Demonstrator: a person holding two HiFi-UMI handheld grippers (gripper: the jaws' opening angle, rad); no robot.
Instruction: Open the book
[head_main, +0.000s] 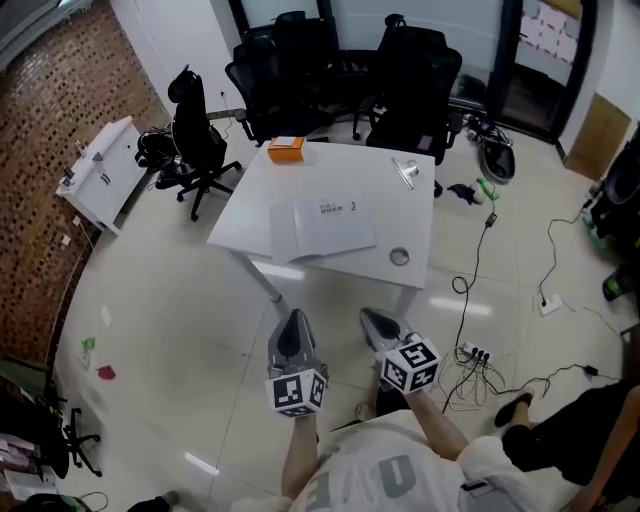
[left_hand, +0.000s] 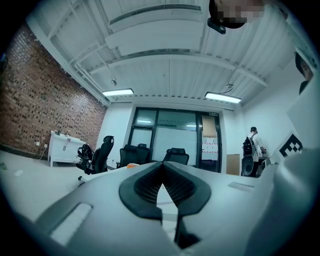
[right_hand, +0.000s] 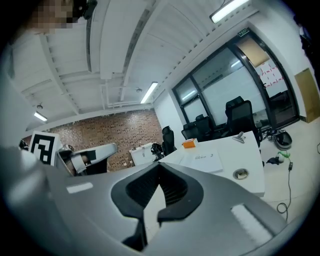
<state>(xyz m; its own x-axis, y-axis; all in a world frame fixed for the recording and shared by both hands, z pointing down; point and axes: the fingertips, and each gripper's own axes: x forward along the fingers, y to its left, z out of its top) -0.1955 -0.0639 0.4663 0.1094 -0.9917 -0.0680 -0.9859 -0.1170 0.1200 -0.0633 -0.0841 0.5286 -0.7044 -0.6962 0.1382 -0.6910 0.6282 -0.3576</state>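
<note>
A white book (head_main: 322, 226) lies closed and flat on the white table (head_main: 260, 215), near its front edge. In the right gripper view the book (right_hand: 202, 160) shows ahead on the table (right_hand: 251, 167). Both grippers hang over the floor in front of the table, well short of the book. My left gripper (head_main: 293, 319) is shut with nothing in it, its jaws meeting at the tip (left_hand: 162, 169). To its right, my right gripper (head_main: 373, 317) is also shut and empty (right_hand: 159, 169). Both point toward the table.
On the table are an orange box (head_main: 286, 148), a metal clip (head_main: 406, 172) and a round grommet (head_main: 399, 257). Black office chairs (head_main: 330, 60) stand behind it, another (head_main: 197, 140) at the left by a white cabinet (head_main: 100, 170). Cables and a power strip (head_main: 476, 354) lie on the floor at the right.
</note>
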